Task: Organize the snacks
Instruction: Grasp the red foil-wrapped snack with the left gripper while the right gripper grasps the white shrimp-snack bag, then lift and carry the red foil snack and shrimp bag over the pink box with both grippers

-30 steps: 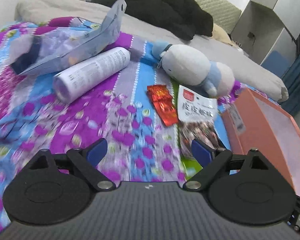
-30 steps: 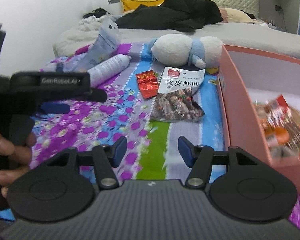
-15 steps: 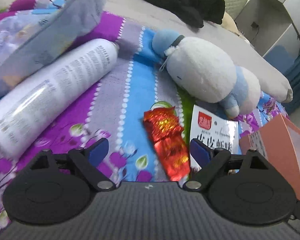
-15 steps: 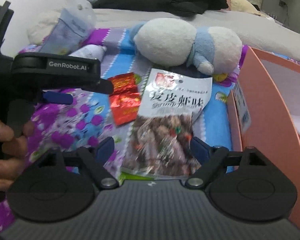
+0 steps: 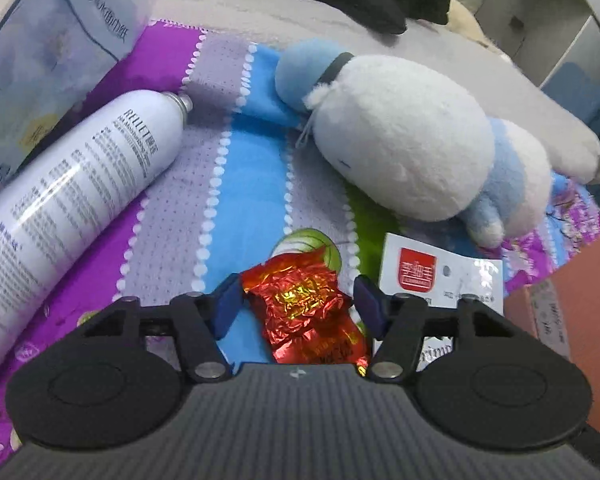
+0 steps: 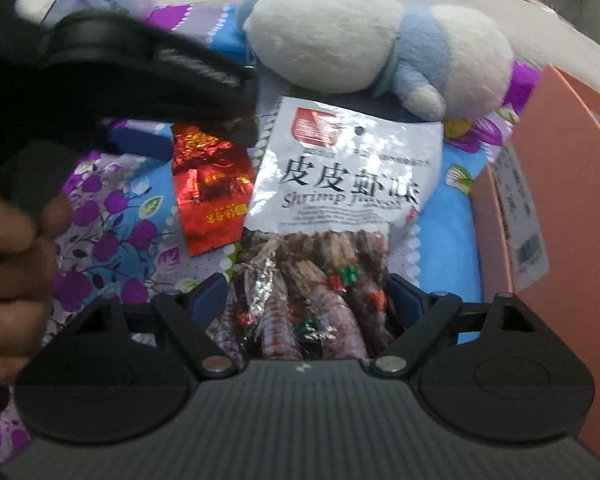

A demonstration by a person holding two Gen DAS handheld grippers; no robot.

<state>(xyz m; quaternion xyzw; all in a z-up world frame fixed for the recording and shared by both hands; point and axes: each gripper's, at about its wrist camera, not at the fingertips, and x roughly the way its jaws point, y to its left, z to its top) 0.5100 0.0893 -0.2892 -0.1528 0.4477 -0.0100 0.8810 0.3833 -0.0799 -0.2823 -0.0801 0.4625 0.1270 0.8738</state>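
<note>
A crinkled red foil snack packet point(image 5: 306, 312) lies on the patterned bedspread between the open jaws of my left gripper point(image 5: 298, 304); the pads stand on either side of it, apart from it. It also shows in the right wrist view point(image 6: 210, 192). A white shrimp-flavour snack bag point(image 6: 332, 208) lies flat beside it, its lower end between the open jaws of my right gripper point(image 6: 306, 300). Its top corner shows in the left wrist view point(image 5: 440, 276). The left gripper's body point(image 6: 140, 68) appears at the upper left of the right wrist view.
A salmon-pink box point(image 6: 572, 184) stands at the right, also in the left wrist view point(image 5: 572, 304). A white and blue plush toy point(image 5: 412, 140) lies just behind the snacks. A white spray can point(image 5: 72, 208) and a pale blue pouch point(image 5: 48, 48) lie at the left.
Both grippers moved forward and down over the bedspread. The left one narrowed its jaws around the red packet; the right one came around the lower end of the shrimp bag.
</note>
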